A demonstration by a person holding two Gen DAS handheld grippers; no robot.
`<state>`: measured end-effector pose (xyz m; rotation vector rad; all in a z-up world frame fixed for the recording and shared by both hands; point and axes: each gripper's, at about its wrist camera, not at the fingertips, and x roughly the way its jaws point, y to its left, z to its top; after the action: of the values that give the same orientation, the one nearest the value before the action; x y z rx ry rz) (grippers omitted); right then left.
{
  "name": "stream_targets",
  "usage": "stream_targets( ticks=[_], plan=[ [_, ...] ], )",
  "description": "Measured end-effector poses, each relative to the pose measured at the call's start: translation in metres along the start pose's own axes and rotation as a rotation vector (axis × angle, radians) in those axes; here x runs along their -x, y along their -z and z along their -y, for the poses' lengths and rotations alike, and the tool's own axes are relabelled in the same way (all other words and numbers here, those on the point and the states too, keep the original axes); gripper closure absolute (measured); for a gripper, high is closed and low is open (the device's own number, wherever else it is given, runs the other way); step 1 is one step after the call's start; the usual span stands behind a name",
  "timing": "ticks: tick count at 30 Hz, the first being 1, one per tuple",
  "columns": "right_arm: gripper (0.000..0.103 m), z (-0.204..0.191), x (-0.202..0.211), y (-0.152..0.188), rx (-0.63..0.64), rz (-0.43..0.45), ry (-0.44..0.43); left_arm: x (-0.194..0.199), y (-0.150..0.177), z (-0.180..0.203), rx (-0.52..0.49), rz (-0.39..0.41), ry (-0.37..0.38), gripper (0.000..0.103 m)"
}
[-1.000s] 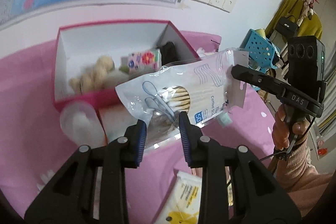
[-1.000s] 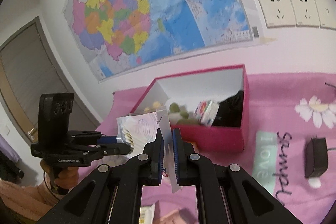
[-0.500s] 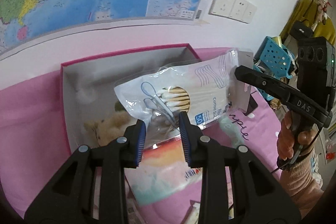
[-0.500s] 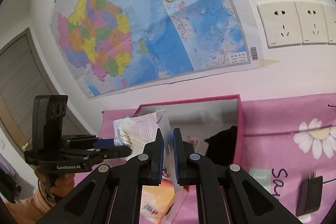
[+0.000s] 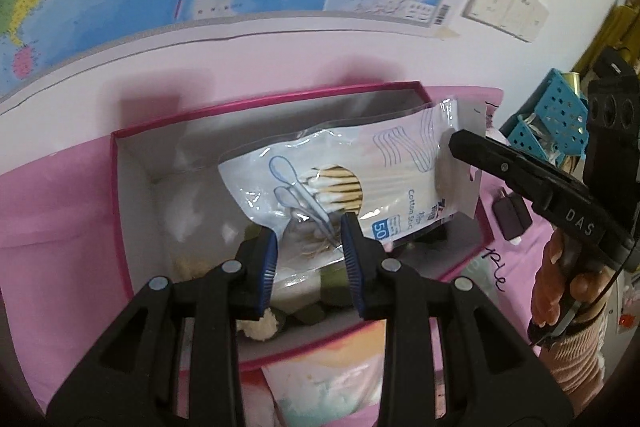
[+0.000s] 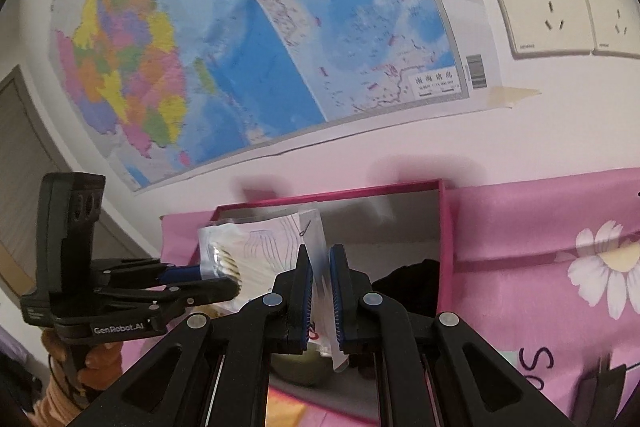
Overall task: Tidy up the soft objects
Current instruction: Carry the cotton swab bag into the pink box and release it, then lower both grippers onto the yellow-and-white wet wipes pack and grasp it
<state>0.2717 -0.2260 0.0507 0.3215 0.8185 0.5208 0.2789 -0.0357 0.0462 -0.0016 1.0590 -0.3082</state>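
A clear bag of cotton swabs (image 5: 352,179) hangs stretched between both grippers, above the open pink box (image 5: 116,187). My left gripper (image 5: 308,251) is shut on the bag's bulky lower end. In the same view my right gripper (image 5: 460,143) clamps the bag's flat top edge from the right. The right wrist view shows the right gripper (image 6: 320,279) shut on that thin edge of the bag (image 6: 260,247), with the left gripper (image 6: 224,283) at the far end. The box (image 6: 446,247) lies just beyond and below.
Inside the box lie a beige plush toy (image 5: 260,327), green pieces and a black item (image 6: 408,287). A pastel tissue pack (image 5: 332,379) sits in front of the box. A black charger (image 5: 510,215) and a blue basket (image 5: 556,123) are to the right. A map-covered wall stands close behind.
Both grippers have carried the bag forward, from in front of the box to above its inside. The wall and map are nearer. Both grips are unchanged.
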Motion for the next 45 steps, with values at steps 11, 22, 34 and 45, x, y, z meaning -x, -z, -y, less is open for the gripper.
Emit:
stream_targets(
  ticks=[11, 22, 34, 45],
  plan=[
    [0.076, 0.012, -0.039, -0.008, -0.057, -0.063, 0.055, -0.012, -0.014, -0.016, 0.064, -0.048, -0.085, 0.066],
    [0.068, 0.01, -0.016, 0.009, -0.031, -0.052, 0.059, 0.013, -0.002, -0.023, 0.06, 0.052, -0.074, 0.063],
    [0.067, -0.025, 0.061, 0.057, 0.061, -0.034, -0.1, 0.084, 0.077, 0.008, -0.068, 0.187, 0.112, 0.061],
    [0.066, -0.059, 0.085, 0.151, 0.17, -0.229, -0.175, 0.065, 0.192, 0.02, -0.073, 0.044, 0.222, 0.06]
  ],
)
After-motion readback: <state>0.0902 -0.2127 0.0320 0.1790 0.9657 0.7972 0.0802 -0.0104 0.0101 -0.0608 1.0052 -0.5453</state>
